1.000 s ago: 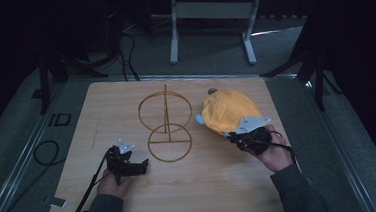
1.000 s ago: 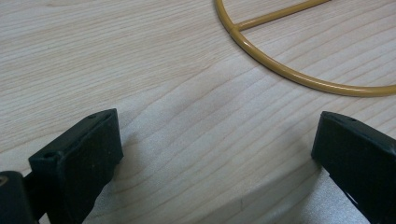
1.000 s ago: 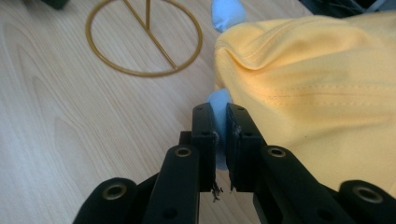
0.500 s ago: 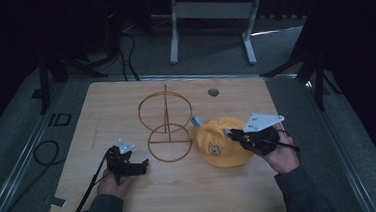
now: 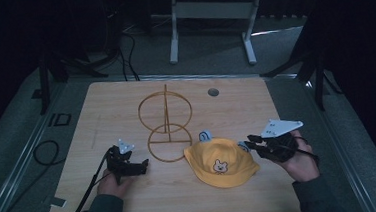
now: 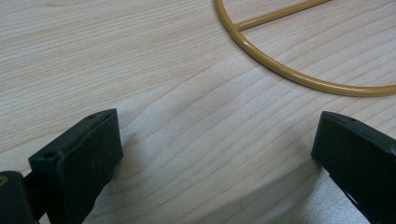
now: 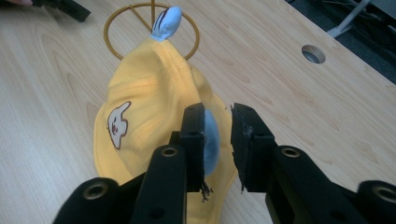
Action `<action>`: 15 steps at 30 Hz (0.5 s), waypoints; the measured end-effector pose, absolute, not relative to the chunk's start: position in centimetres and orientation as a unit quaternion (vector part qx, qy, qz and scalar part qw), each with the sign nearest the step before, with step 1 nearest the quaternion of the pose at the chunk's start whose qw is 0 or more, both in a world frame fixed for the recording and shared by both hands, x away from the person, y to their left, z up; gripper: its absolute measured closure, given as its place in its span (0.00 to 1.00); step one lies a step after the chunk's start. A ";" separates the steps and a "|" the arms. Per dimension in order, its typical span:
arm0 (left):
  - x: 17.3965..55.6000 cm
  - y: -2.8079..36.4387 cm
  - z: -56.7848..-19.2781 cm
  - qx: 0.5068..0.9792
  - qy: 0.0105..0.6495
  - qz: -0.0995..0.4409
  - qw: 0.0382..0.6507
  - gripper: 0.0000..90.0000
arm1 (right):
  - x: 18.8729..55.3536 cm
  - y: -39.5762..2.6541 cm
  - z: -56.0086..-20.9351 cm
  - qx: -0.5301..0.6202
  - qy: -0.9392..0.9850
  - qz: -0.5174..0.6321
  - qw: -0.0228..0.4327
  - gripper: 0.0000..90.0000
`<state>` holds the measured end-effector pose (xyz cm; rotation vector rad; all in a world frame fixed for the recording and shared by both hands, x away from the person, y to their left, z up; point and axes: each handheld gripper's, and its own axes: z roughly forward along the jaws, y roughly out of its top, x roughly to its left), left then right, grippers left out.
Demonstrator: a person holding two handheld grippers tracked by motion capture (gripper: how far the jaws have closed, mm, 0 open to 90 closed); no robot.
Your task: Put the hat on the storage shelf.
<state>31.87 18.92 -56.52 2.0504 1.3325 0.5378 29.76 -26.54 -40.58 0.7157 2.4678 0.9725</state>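
High view, table: a pale wooden table [image 5: 125, 100] with a round hole [image 5: 213, 91] near its far edge.
High view, stand: a gold wire stand [image 5: 166, 125] sits at the middle of the table, an upright ring on a post above a flat ring base.
High view, hat: a yellow hat [image 5: 221, 161] lies flat on the table just right of the stand's base, a small bear face on its front, one pale blue ear [image 5: 206, 135] on the side nearest the stand and a second blue ear [image 5: 243, 146] on the side away from it.
High view, left gripper: the left gripper [image 5: 141, 165] rests on the table just left of the stand's base, held in the person's left hand [image 5: 114, 184]; a cable trails back from it.
High view, right gripper: the right gripper [image 5: 247, 143] sits right of the stand, at the hat's far ear, held in the right hand [image 5: 300, 161].
Left gripper view, jaws: the two black jaws stand wide apart with bare wood between them.
Left gripper view, stand: the curved rim of the base [image 6: 299, 77] lies just ahead of the jaws, not touching them.
Right gripper view, jaws: a narrow gap shows between the jaws; the blue ear [image 7: 211, 140] lies against the inner face of the left-hand jaw, clear of the other, so nothing is clamped.
Right gripper view, hat: the hat [image 7: 149, 107] stretches away towards the stand's base [image 7: 116, 23], its other blue ear [image 7: 167, 22] overlapping the ring.
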 end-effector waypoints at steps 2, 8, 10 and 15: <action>31.9 18.9 -56.5 0.778 0.505 0.204 0.313 0.02 | 29.9 -26.2 -40.3 0.252 0.886 0.338 0.193 0.80; 31.9 18.9 -56.5 0.778 0.505 0.204 0.313 0.02 | 30.5 -24.7 -39.8 0.232 0.904 0.312 0.178 0.78; 31.9 18.9 -56.5 0.778 0.505 0.204 0.313 0.02 | 30.7 -24.2 -39.7 0.225 0.909 0.303 0.175 0.77; 31.9 18.9 -56.5 0.778 0.505 0.204 0.313 0.02 | 31.3 -23.1 -39.8 0.209 0.922 0.280 0.169 0.75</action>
